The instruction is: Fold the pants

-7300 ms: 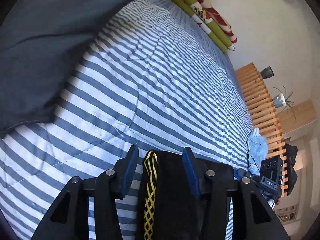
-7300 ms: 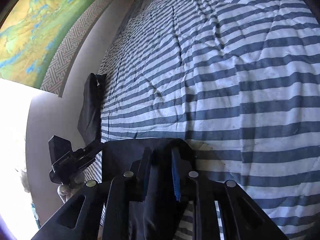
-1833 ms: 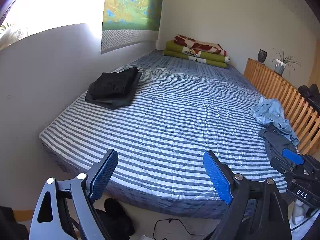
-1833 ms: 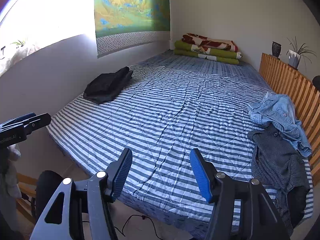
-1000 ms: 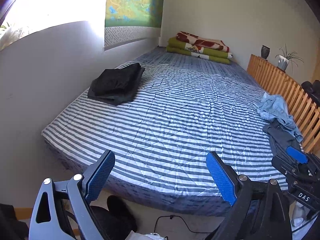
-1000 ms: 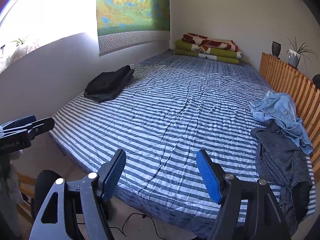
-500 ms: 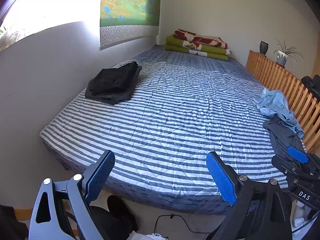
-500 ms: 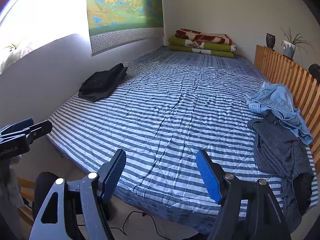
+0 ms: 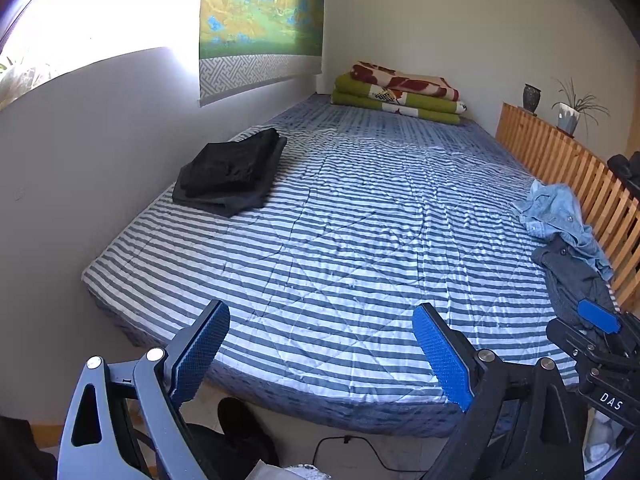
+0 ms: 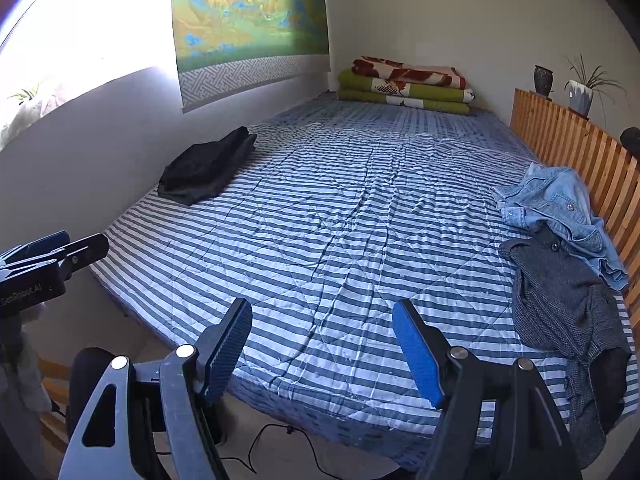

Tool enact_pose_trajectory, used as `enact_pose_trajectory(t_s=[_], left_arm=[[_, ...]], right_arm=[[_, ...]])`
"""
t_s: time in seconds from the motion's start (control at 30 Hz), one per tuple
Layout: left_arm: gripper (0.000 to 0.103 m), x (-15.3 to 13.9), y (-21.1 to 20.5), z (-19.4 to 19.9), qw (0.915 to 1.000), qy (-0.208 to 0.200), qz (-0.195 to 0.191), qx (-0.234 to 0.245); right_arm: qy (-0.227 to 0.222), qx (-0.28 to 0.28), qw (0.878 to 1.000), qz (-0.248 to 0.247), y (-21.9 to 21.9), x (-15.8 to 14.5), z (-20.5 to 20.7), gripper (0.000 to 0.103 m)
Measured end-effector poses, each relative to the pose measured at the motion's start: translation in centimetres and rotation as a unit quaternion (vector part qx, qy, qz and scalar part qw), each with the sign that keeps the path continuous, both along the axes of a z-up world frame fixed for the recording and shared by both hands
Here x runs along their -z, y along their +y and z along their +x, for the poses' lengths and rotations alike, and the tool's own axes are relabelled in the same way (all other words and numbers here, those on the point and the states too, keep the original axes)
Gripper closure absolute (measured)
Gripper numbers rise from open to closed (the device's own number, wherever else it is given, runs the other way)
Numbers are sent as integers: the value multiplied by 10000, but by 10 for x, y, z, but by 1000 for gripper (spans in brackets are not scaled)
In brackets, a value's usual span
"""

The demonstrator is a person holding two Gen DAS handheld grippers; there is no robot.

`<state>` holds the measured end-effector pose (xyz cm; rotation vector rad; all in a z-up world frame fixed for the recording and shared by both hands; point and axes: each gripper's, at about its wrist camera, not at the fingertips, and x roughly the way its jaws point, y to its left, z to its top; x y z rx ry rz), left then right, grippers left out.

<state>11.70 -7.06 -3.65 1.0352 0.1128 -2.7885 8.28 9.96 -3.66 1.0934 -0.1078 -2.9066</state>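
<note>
With both the left gripper (image 9: 320, 350) and right gripper (image 10: 322, 346) wide open and empty, the folded pants (image 9: 230, 172) look done, so keep fingers clear of the bed (image 9: 340, 240).

Black pants (image 9: 230, 168) folded into a compact rectangle, stacked on a dark grey folded garment (image 9: 224, 200). Lying flat near the bed's left edge, close to the wall, well apart from the near end. Same stack in right wrist view (image 10: 206, 166), slightly rumpled, top fold edge facing the headboard side.
</note>
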Motion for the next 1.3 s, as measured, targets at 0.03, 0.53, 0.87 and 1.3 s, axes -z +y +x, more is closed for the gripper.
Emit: enact_pose_trajectory(t_s=[0.03,0.53,0.87,1.3], left_arm=[[8,0,0,-1,10000,-5,-7,1],[8,6,-2,-21,10000,-58,-5,-24],[8,9,-3,-24,10000,-81,5,-26],[8,16,-5,-30,9999,-147,29,-41]], right_arm=[[4,-2,10000,-4,0,0,-1,34],[-1,20,10000,-87,6,2,-21,34],[6,30,10000,-78,7,3,-25,34],[-9,18,10000,-40,4,3,-28,34]])
